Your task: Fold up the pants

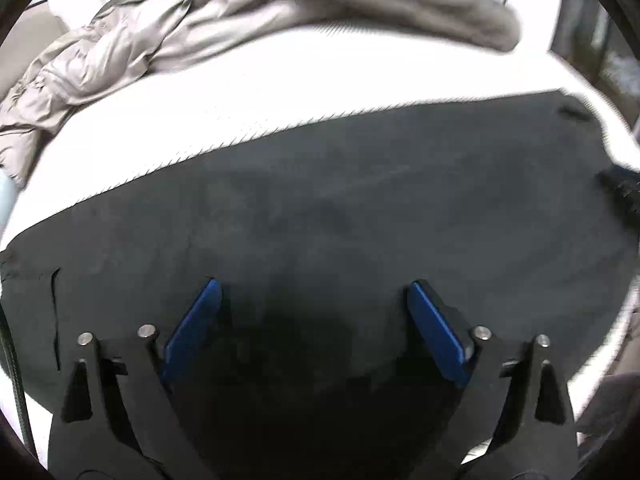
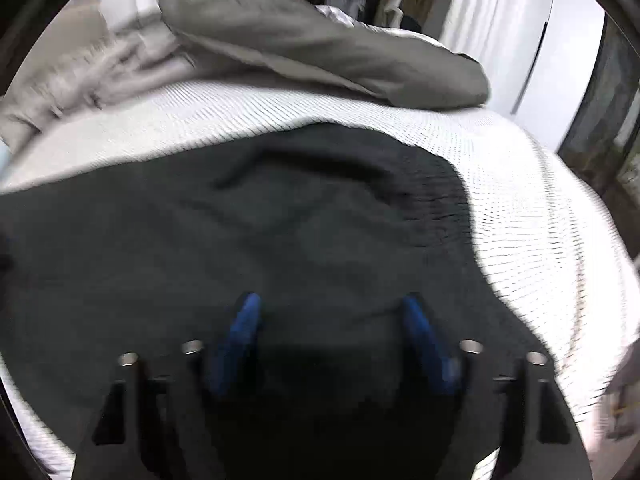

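Note:
Dark charcoal pants (image 1: 340, 208) lie spread flat across a white bed (image 1: 280, 92). My left gripper (image 1: 314, 286) hovers over the pants with its blue-padded jaws wide apart and nothing between them. In the right wrist view the same pants (image 2: 280, 232) show a ribbed waistband end at the upper right. My right gripper (image 2: 330, 300) is open above the pants and holds nothing. The other gripper shows as a dark shape at the right edge of the left wrist view (image 1: 620, 192).
A crumpled beige jacket (image 1: 100, 64) lies at the back left of the bed. A grey pillow (image 2: 320, 44) sits at the back. White textured bedding (image 2: 540, 208) extends right of the pants. Curtains and a dark window frame stand beyond the bed's right edge.

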